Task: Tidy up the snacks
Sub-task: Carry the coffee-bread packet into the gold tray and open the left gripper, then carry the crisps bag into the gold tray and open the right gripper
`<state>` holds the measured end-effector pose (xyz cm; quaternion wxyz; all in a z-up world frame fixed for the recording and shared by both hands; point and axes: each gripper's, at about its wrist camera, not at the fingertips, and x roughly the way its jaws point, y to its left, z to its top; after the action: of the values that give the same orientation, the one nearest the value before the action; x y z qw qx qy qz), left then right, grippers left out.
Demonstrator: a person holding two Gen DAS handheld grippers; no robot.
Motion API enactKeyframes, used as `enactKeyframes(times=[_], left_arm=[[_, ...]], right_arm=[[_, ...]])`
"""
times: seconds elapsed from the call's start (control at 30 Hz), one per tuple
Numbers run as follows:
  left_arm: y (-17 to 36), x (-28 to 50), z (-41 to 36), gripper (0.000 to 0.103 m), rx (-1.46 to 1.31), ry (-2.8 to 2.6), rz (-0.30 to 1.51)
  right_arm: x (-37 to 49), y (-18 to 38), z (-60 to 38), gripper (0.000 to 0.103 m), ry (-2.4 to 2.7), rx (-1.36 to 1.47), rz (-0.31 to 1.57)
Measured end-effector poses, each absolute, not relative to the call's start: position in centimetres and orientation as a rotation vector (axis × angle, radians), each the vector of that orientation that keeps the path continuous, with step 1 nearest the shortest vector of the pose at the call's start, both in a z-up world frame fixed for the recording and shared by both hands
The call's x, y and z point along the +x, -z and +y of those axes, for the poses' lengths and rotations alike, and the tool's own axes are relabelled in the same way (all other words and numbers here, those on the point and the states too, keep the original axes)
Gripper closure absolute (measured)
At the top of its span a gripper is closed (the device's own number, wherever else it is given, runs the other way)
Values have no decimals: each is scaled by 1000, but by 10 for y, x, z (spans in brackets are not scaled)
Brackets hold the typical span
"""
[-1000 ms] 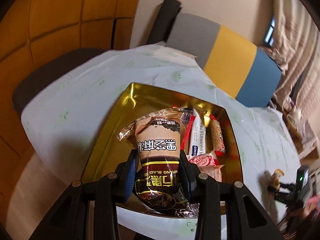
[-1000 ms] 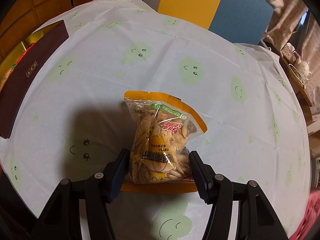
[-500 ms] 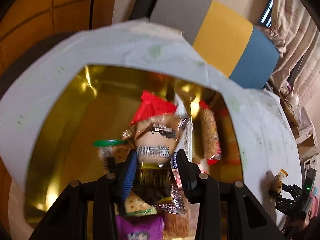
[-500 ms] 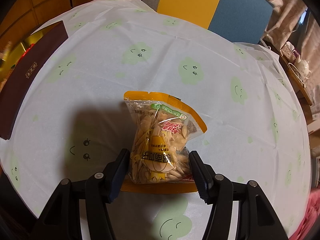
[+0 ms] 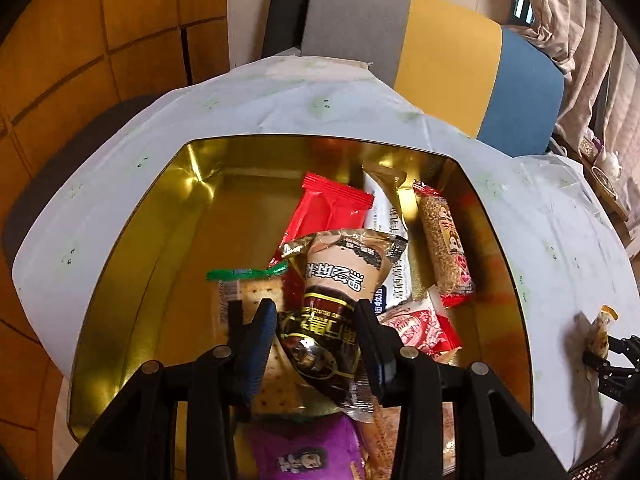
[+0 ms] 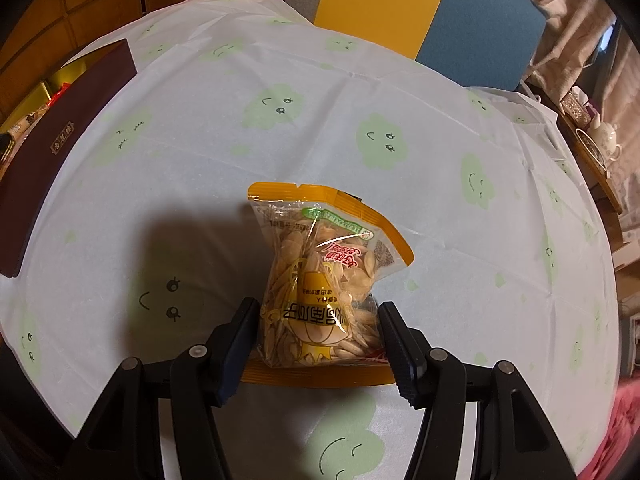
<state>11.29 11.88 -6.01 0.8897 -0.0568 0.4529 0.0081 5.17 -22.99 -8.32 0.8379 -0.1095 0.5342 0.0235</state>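
White cloth printed with green smiling clouds covers the worktop [image 6: 400,92]; wood wall panels and a grey, yellow and blue chair back [image 5: 440,56] stand behind it.

Left side: the left claw [image 5: 316,332] is clamped on a brown-and-gold snack packet [image 5: 336,288], one pad on each side of its lower half. The packet sits over the open gold tin [image 5: 132,264], above the snacks already lying inside. Contents of the tin: a red wrapper [image 5: 328,212] toward the far wall, a white packet [image 5: 390,220] beside it, a grain bar in a red-ended wrapper [image 5: 444,244] along the right wall, a cracker pack with a green end [image 5: 252,288] just left of the held packet, a red-and-white packet [image 5: 416,328] at right, and a purple packet [image 5: 304,452] nearest the camera.

Right side: the right claw [image 6: 316,340] grips a clear, orange-edged bag of seeds [image 6: 320,284], pads pressed against both sides. The bag's bottom edge rests on the cloth. The tin's dark maroon outer wall [image 6: 64,144] is visible at far left, well apart from the bag.
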Motion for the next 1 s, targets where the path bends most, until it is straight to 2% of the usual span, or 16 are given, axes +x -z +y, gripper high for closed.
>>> enactKeyframes(times=[0.73, 1.0], left_arm=[[38, 66, 113, 62, -81, -25, 890], [30, 48, 113, 62, -98, 7, 859]], right_arm=[[58, 82, -240, 40, 58, -77, 1136], [55, 86, -239, 42, 63, -69, 1133]])
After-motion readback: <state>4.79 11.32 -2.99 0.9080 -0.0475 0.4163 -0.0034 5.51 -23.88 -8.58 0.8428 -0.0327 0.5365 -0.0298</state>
